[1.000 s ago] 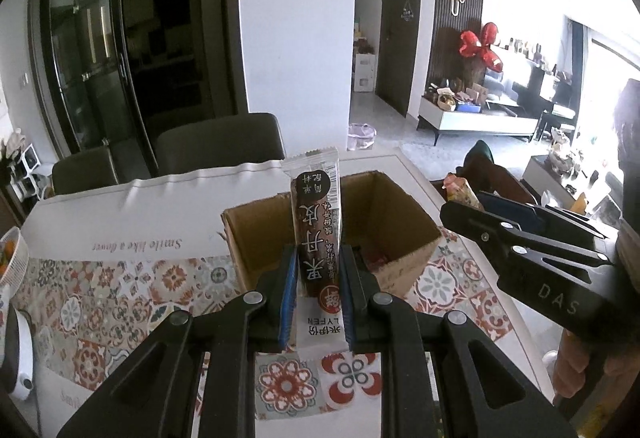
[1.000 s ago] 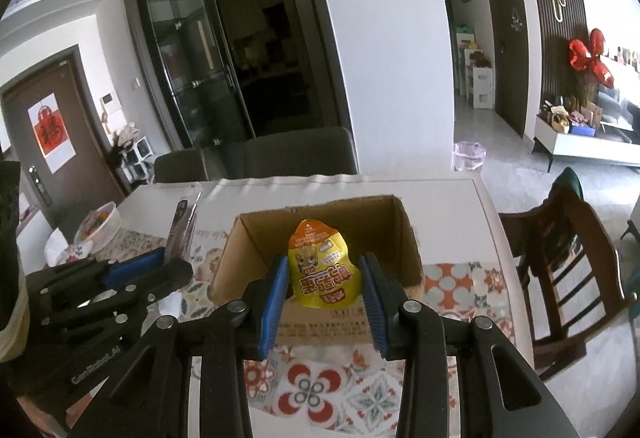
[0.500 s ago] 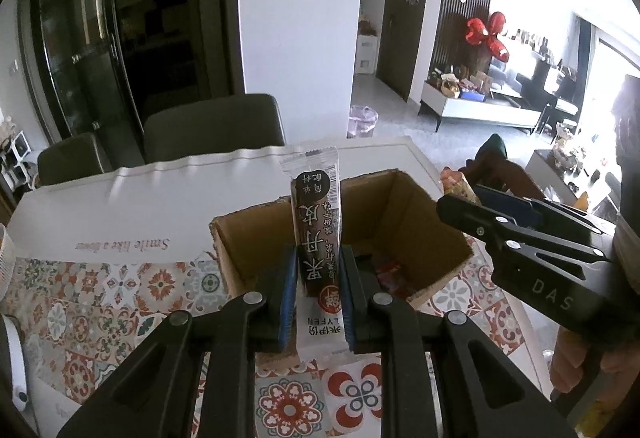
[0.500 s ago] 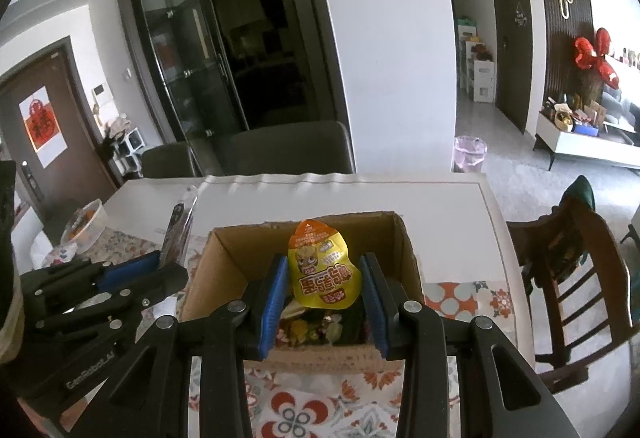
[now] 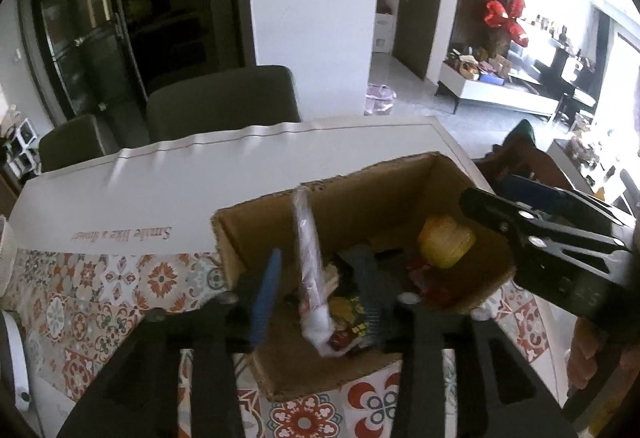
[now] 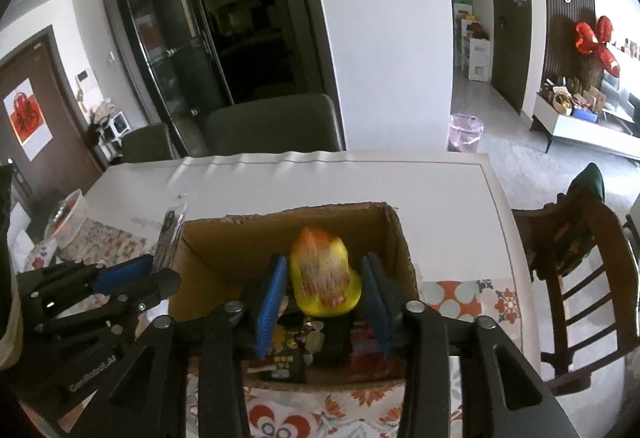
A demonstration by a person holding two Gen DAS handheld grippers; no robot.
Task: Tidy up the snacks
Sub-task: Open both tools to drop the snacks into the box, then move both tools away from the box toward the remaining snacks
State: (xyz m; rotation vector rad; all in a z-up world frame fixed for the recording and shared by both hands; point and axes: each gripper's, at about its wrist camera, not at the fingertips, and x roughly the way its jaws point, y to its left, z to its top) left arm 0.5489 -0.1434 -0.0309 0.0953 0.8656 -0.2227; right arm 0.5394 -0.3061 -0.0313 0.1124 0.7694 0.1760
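Two tongs, both black with blue pads, both over one open box.

Left tongs [image 5: 316, 290]: spread wide, pinching nothing. Between the pads, one long slim snack bar [image 5: 310, 270] in a glossy wrapper, blurred, tilted, touching neither pad as far as shows, its lower end down among the packets.

Right tongs [image 6: 324, 298]: also spread. Between the pads, one yellow pouch [image 6: 324, 274], rounded, orange at top, motion-blurred; gaps show on both sides of it.

Under both tongs: one brown cardboard box [image 6: 224, 262], corrugated, rough-cut rim, flaps gone. Several crinkled foil packets lie on its floor; exact count cannot be told.

Box sits on the counter [image 5: 100, 278], covered by a cloth with red-orange tile pattern nearest the tongs, plain white farther out.

Beyond the counter: two dark padded chairs [image 5: 224, 102]. To the right of the right tongs, one wooden chair [image 6: 576, 262].
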